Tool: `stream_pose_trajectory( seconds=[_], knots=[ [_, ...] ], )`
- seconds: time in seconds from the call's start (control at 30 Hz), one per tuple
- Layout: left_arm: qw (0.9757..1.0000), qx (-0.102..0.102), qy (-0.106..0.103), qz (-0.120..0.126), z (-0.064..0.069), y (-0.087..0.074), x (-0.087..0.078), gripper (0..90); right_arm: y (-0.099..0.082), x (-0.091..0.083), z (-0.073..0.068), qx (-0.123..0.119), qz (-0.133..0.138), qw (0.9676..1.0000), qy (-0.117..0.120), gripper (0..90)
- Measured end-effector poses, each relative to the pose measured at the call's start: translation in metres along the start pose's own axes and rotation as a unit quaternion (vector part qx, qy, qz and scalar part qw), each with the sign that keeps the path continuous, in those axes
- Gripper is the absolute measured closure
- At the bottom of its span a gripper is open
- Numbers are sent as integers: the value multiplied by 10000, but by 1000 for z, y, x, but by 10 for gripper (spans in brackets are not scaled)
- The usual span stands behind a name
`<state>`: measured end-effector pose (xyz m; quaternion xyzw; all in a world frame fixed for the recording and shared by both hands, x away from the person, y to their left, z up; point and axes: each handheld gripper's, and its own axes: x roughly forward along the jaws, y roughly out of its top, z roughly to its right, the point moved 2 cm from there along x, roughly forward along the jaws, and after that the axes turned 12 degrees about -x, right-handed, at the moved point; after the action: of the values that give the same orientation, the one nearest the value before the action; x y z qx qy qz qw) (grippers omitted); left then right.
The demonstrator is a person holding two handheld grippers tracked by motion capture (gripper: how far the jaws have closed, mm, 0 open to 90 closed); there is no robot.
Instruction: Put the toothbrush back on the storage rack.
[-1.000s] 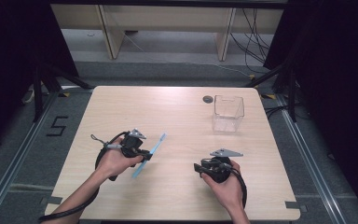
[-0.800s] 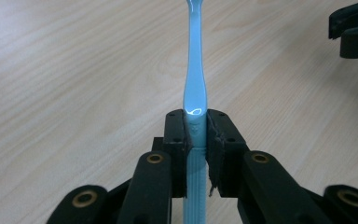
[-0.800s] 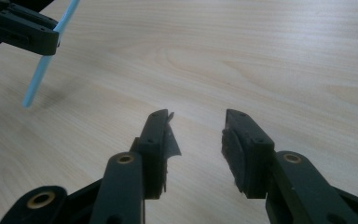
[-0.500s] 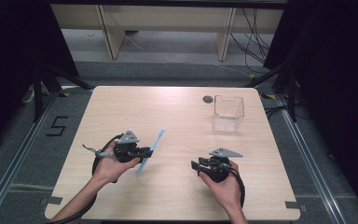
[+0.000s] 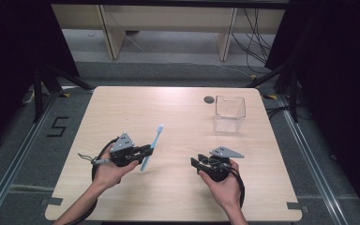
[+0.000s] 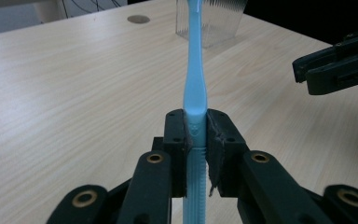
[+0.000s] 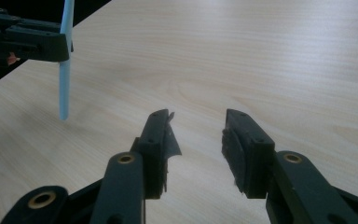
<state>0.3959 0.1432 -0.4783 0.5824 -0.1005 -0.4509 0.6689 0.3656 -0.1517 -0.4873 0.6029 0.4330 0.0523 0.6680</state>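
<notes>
Left gripper view: slim blue plastic toothbrush (image 6: 194,70) clamped in left gripper (image 6: 196,135); right gripper (image 7: 196,135) agape.

Light wooden table (image 5: 168,108), clear plastic box (image 5: 229,114), dark round grommet (image 5: 209,99)

Two hand-held grippers: left gripper (image 5: 146,150) and right gripper (image 5: 197,162), black jaws, brass-coloured pivot rivets, grey three-cornered top plates, black trailing cables; forearms unsleeved.

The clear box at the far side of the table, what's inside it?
The clear box looks empty: the table shows through its walls in the high view. In the left gripper view, the toothbrush covers part of it.
</notes>
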Motion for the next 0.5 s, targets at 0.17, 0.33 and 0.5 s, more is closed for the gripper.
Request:
stream_pose_trajectory(
  seconds=[0.17,0.33,0.5],
  knots=[
    [9998,55,-69,178,2,0,-1,781,6,0,-4,-51,181,9998,17,614],
    [9992,102,-104,383,3,0,-2,781,12,1,-7,-142,308,9994,59,618],
    [9972,204,-265,667,4,-1,-4,781,16,2,-11,-80,429,9990,60,622]
  ],
)
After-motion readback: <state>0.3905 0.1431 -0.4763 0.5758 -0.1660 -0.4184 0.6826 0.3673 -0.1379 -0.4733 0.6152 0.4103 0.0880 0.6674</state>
